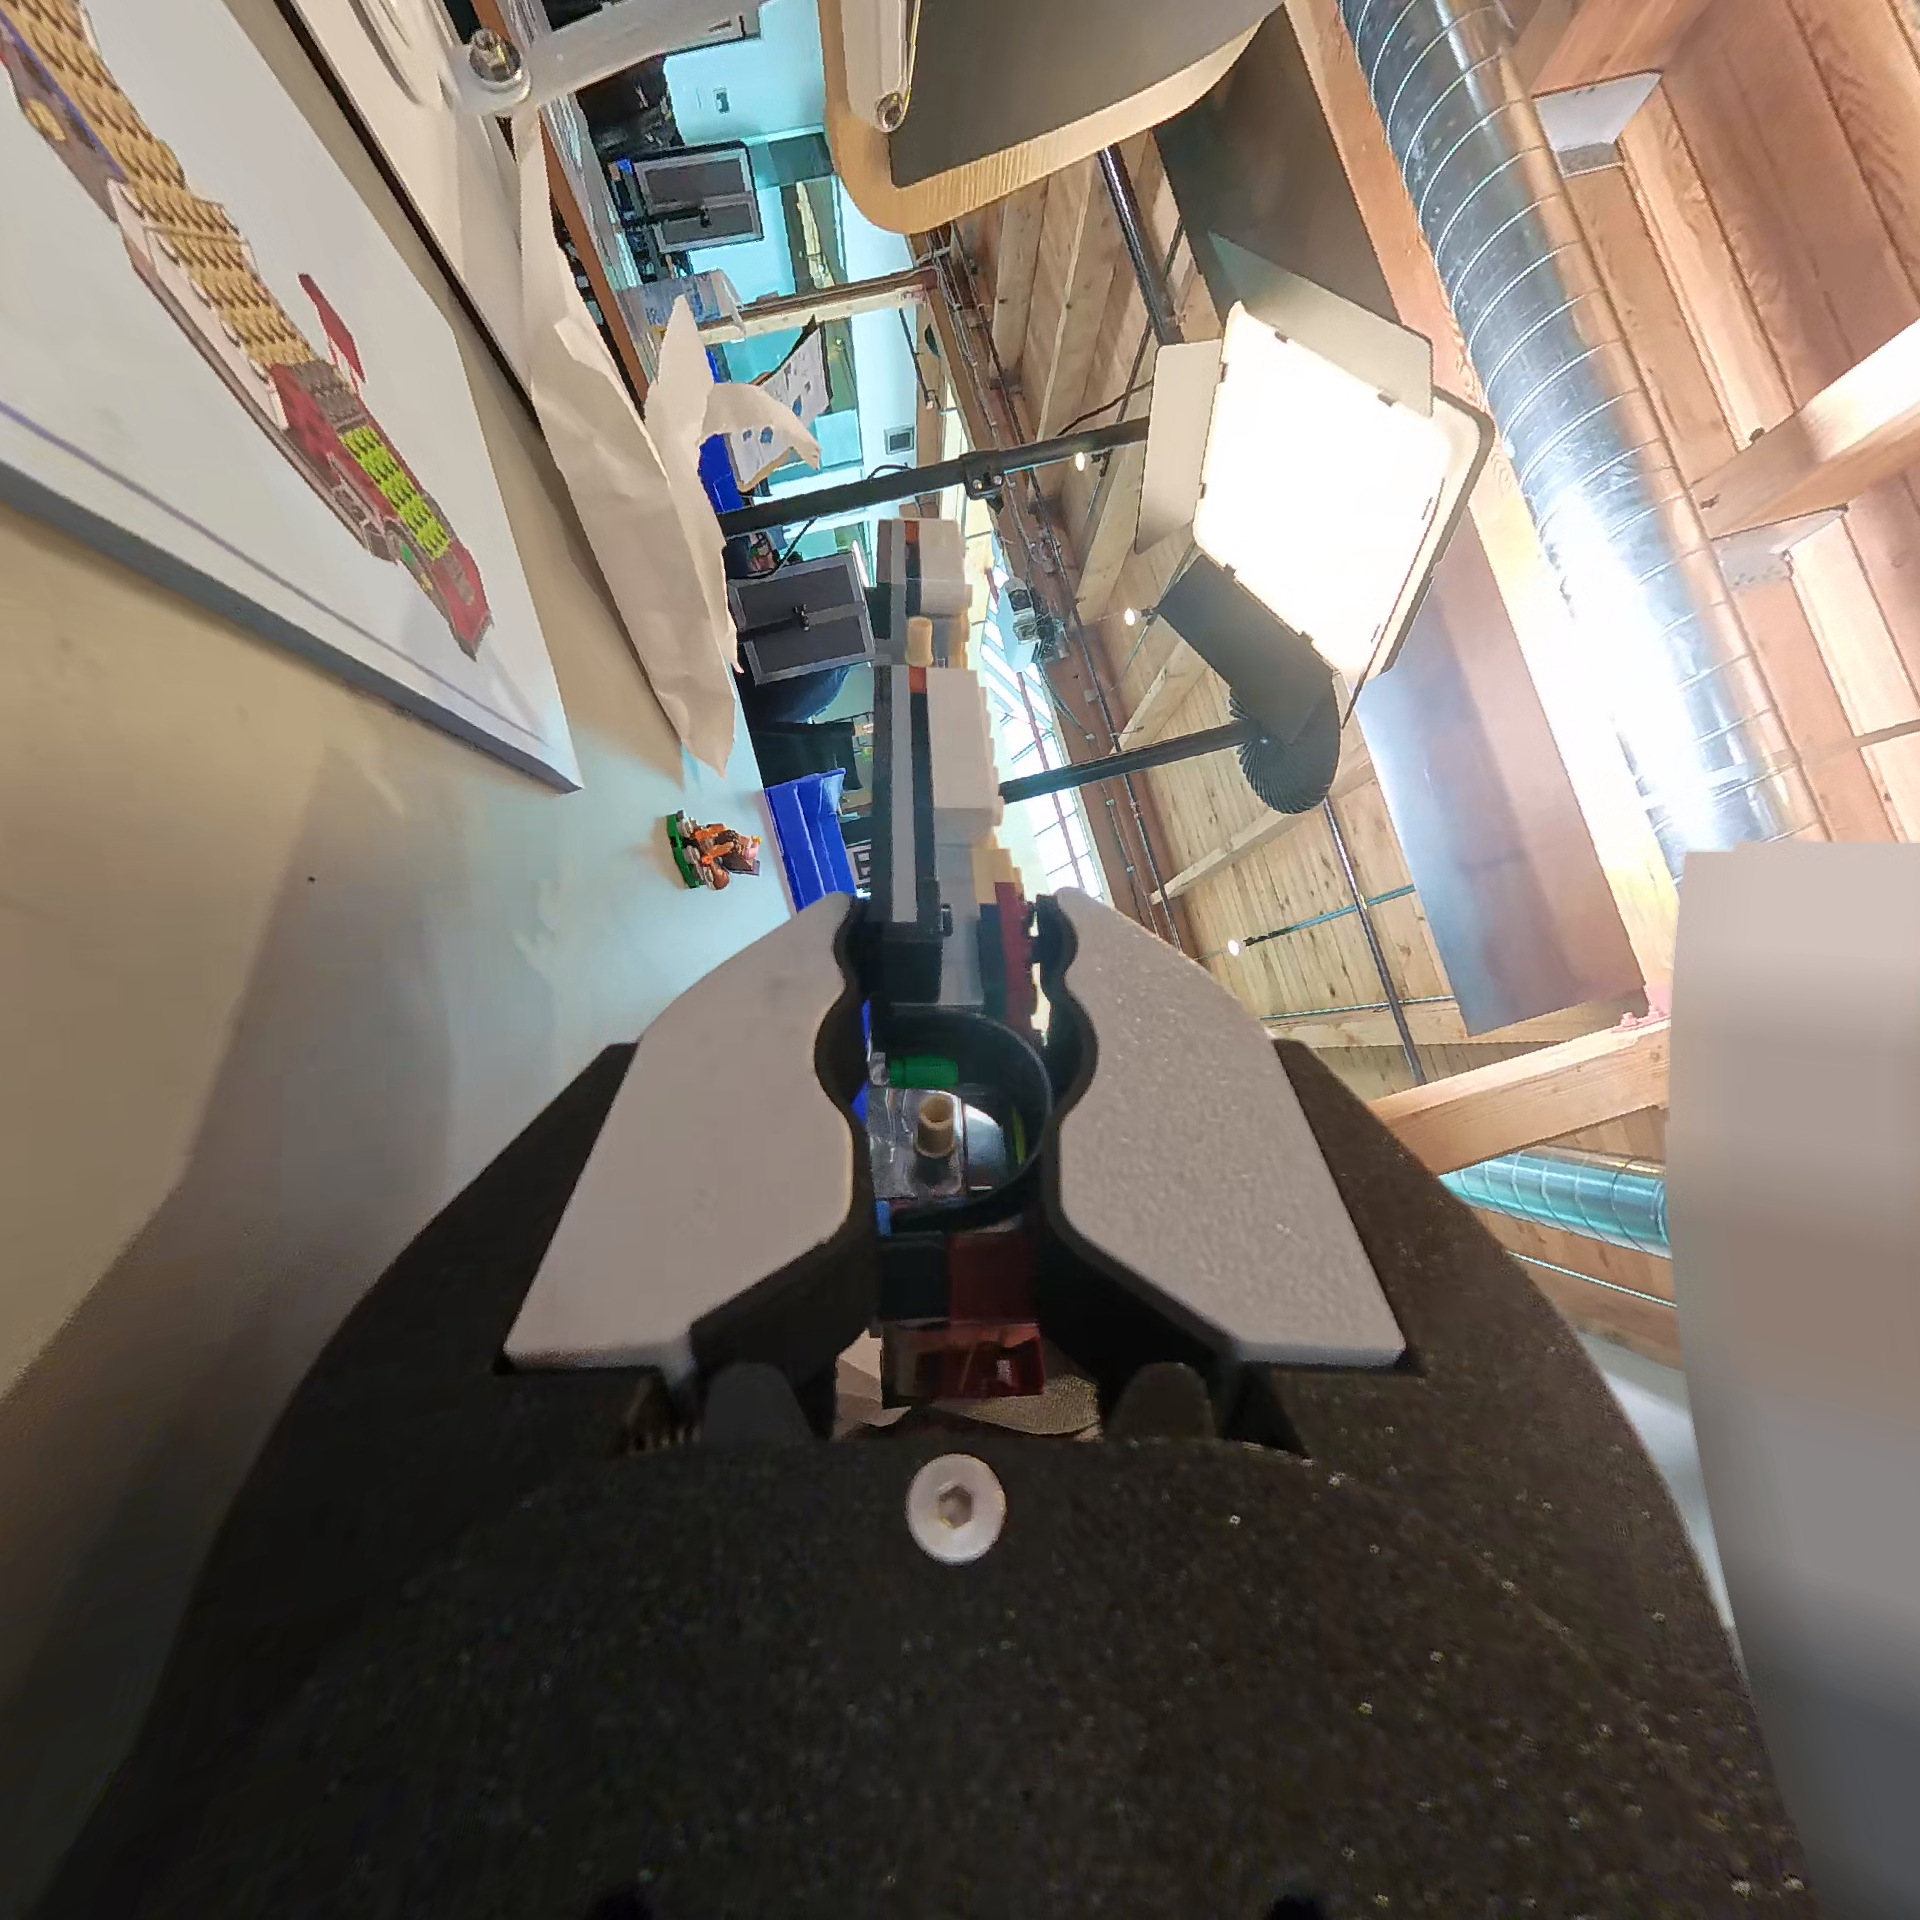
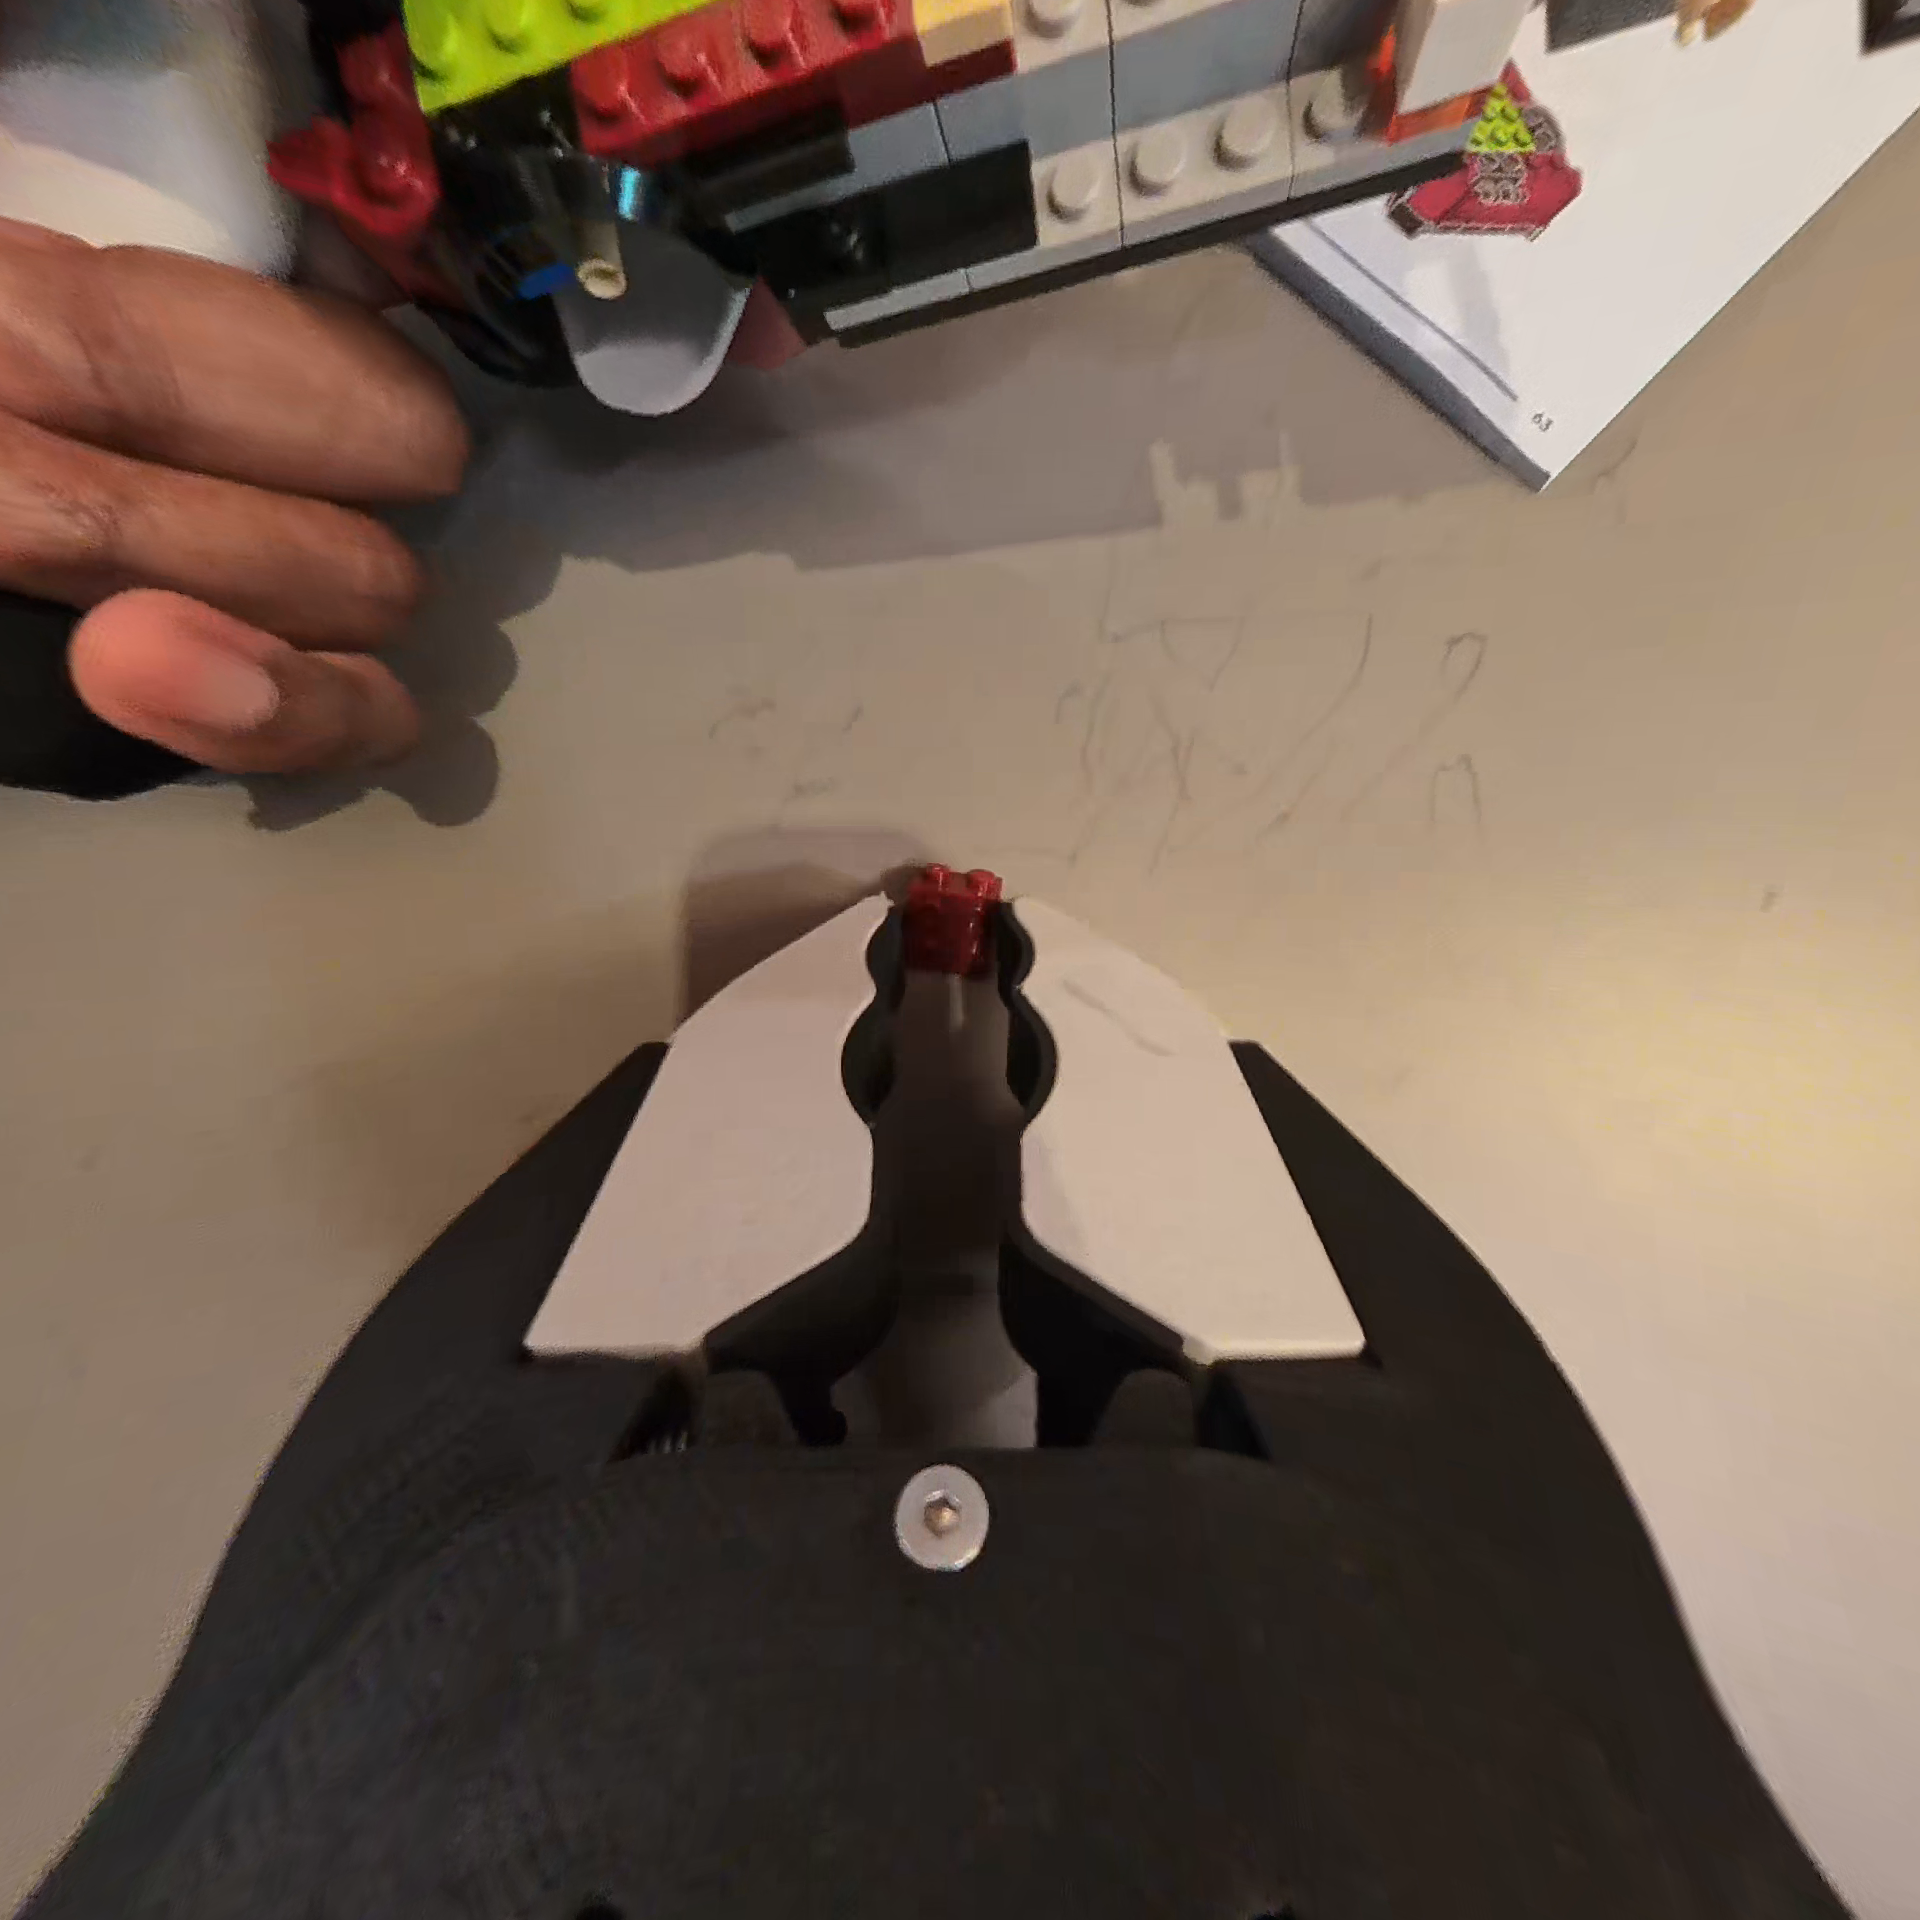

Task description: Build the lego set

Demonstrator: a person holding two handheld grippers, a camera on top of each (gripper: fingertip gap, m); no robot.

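My left gripper (image 1: 948, 935) is shut on a long toy-brick model (image 1: 930, 748) of black, grey, white, tan and dark red bricks, held up off the table. The same model (image 2: 935, 135) shows at the top of the right wrist view, with a lime-green and red section, and one finger (image 2: 644, 353) of the left gripper under it. My right gripper (image 2: 948, 920) is shut on a small dark red brick (image 2: 951, 920), studs pointing away, low over the beige table (image 2: 1247, 727).
A person's hand (image 2: 208, 499) is at the left, beside the model. An open instruction booklet (image 2: 1507, 270) lies at the far right, and also shows in the left wrist view (image 1: 208, 395). A small brick figure (image 1: 717, 847), blue bins (image 1: 805, 842) and a lamp (image 1: 1320, 509) stand beyond. One gripper's finger ends stand about 12 centimeters off the other's.
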